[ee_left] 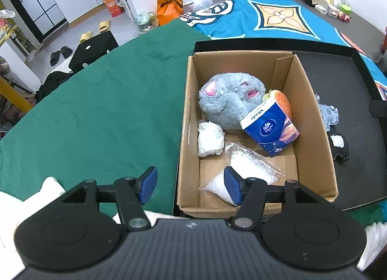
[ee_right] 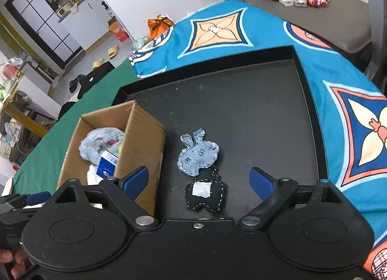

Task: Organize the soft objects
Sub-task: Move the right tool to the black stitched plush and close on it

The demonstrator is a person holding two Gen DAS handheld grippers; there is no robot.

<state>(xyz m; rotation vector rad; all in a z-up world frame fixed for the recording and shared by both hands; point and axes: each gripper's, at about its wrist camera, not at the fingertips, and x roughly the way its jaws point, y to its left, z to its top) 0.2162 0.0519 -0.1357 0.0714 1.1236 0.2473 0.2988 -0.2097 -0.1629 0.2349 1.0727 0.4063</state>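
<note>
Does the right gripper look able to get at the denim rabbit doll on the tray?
Probably yes: the right gripper is open, the denim rabbit doll lies flat between its fingers, nothing covering it.

Even, bright indoor light, soft shadows, sharp focus throughout, with strong fisheye bending at the edges.

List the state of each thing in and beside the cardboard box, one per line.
Cardboard box: open-topped, standing in the black tray.
Grey plush: inside the box.
Tissue pack: in the box, tilted against the plush.
Clear bag: lying on the box floor.
Denim rabbit doll: flat on the tray, outside the box.
Left hand-held gripper: open, empty.
Right hand-held gripper: open, empty.
</note>
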